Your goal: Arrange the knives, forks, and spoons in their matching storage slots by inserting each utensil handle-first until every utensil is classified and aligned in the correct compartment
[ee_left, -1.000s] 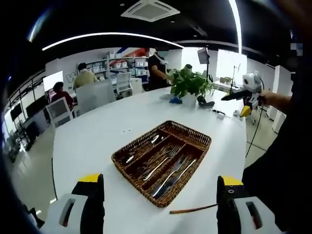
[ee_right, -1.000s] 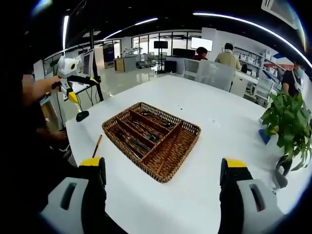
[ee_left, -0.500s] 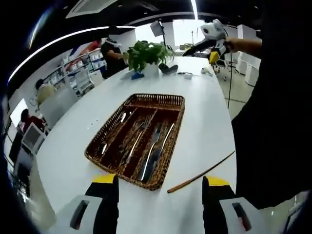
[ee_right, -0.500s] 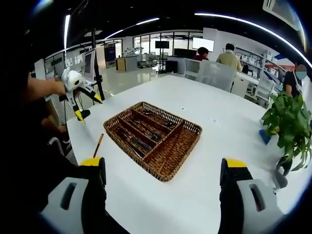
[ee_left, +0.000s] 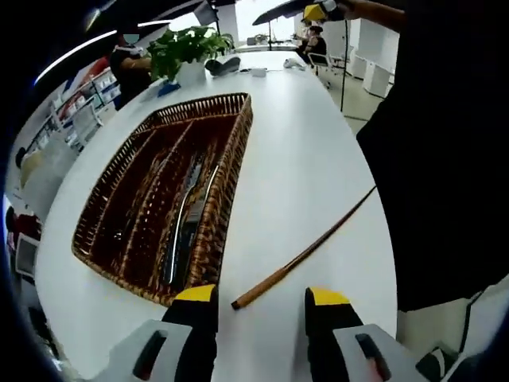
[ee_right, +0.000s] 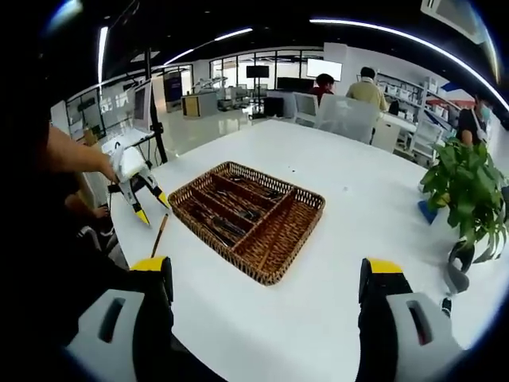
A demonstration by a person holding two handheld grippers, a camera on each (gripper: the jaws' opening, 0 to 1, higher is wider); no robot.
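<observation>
left tongs [ee_left: 260, 296]: released, nothing between the tips. I've dropped them low over the bench [ee_left: 310, 151] in the last second; the tips now straddle the near end of the brown stick [ee_left: 301, 256].
right tongs [ee_right: 270, 274]: released, empty, held back from the tray. This view has barely shifted over the second.
what changed: left gripper view went from a high look across the tray to a close look along its long side. In the right gripper view my left tongs [ee_right: 137, 191] have come down from up in the air to just above the stick [ee_right: 160, 234].
meaning: my read is that I'm lining up to pick the stick. It's no knife, fork or spoon, so probably clearing or using it, can't tell which.
wicker tray [ee_left: 230, 163]: on the bench just left of the stick; long slots hold utensils [ee_left: 184, 219] lying lengthwise. Type per slot too blurred to call.
task state: no loose cutlery visible on the bench, sorting looks largely done; alignment unverified.
left gripper view extra: stick's full length, close-up of metal pieces in the nearest slot, my right tongs [ee_left: 314, 11] high at top.
right gripper view extra: whole tray [ee_right: 314, 200] with its cross compartment, potted plant [ee_right: 464, 188], people seated at far desks.
</observation>
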